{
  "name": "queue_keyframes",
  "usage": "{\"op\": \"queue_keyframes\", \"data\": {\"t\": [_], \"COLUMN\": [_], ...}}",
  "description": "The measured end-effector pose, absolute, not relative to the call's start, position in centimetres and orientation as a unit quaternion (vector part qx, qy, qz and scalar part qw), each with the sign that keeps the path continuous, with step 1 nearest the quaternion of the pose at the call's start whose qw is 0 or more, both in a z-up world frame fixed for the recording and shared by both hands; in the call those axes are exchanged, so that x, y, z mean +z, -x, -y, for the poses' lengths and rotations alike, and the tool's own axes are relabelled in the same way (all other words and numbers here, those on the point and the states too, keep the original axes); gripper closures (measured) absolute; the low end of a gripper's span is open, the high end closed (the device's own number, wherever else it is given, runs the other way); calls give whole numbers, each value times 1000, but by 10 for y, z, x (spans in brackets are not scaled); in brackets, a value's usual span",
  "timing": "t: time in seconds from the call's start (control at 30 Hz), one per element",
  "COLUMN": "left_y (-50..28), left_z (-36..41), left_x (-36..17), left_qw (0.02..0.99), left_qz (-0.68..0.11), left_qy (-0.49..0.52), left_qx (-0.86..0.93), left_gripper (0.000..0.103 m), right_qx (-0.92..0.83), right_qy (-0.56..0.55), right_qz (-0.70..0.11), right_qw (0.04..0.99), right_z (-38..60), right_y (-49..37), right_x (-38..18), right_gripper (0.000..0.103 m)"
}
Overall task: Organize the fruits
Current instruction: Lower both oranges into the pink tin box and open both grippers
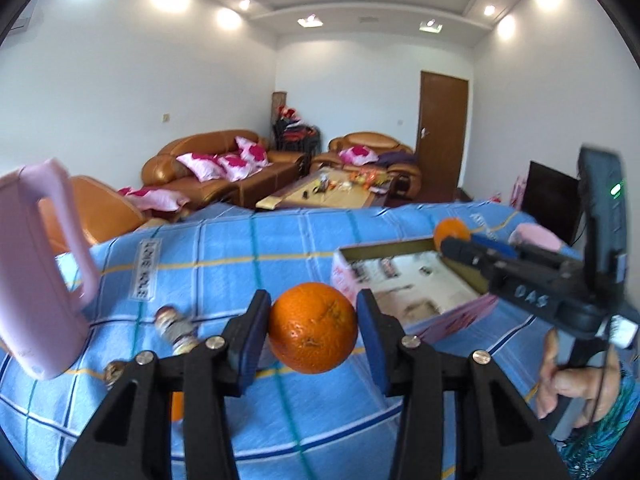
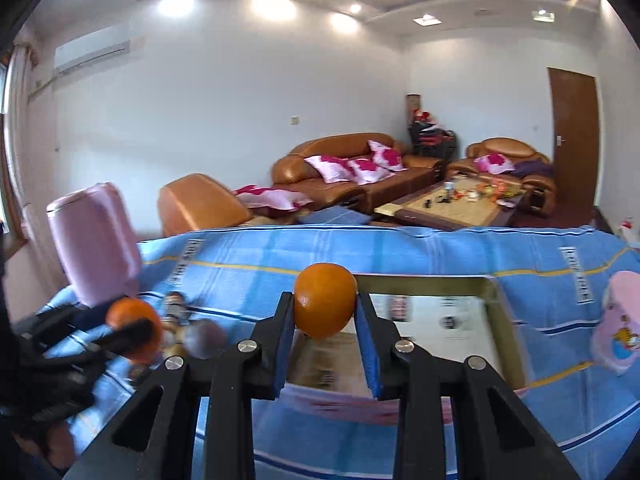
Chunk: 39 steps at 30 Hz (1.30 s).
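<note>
- Over the blue checked cloth (image 1: 248,248), my left gripper (image 1: 314,330) holds an orange (image 1: 313,328) off the surface, its blue pads (image 1: 253,332) closed against both sides of the fruit.
- That orange is round and deep in colour, with a pitted skin, a faint dark crease near its top and a small scar low on its face.
- My right gripper (image 2: 325,320) clamps a second orange (image 2: 325,306), jaws pressed to its flanks, above the near edge of the open box (image 2: 506,332).
- This second orange is smoother and paler, slightly egg-shaped, with a small stem dimple on its left side.
- From the left wrist view, the same right gripper (image 1: 456,246) reaches across the box (image 1: 348,280) with its orange (image 1: 451,232) at the far rim; my hand (image 1: 576,380) grips the handle below.
- The box is shallow, pink outside, with printed sheets lining the bottom.
- A pink jug (image 1: 36,272) stands on the cloth to the left; a pink lidded tub (image 2: 618,320) sits to the right of the box.
- Small blurred items (image 1: 176,326) lie on the cloth beside the left gripper; I cannot tell what they are.
- A sliver of another orange thing (image 1: 177,406) shows behind my left gripper's frame.
</note>
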<state>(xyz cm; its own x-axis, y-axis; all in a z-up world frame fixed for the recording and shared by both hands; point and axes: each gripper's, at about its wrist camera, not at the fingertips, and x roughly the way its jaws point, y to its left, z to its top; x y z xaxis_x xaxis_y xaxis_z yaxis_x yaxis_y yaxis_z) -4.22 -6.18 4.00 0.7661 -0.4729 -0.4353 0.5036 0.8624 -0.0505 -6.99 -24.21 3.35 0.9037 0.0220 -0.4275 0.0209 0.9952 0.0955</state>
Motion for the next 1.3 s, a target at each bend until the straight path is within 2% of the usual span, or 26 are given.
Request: {"op": "queue_keyframes", "data": {"t": [0.53, 0.93, 1.3], "left_y": [6, -11, -11], "left_z": [188, 197, 200], "left_x": [19, -8, -15], "left_qw": [913, 905, 906], "left_qz": [-270, -326, -334], "left_qy": [-47, -52, -70], "left_qx": [-303, -268, -249], "left_gripper": [57, 57, 56], "right_qx": [-47, -42, -31], "right_qy": [-57, -56, -90], "right_qz": [-273, -323, -348], "right_qw": [959, 944, 933], "right_z": [318, 311, 317], "right_y": [52, 38, 32], "right_x": [14, -8, -17], "right_gripper": [71, 71, 71]}}
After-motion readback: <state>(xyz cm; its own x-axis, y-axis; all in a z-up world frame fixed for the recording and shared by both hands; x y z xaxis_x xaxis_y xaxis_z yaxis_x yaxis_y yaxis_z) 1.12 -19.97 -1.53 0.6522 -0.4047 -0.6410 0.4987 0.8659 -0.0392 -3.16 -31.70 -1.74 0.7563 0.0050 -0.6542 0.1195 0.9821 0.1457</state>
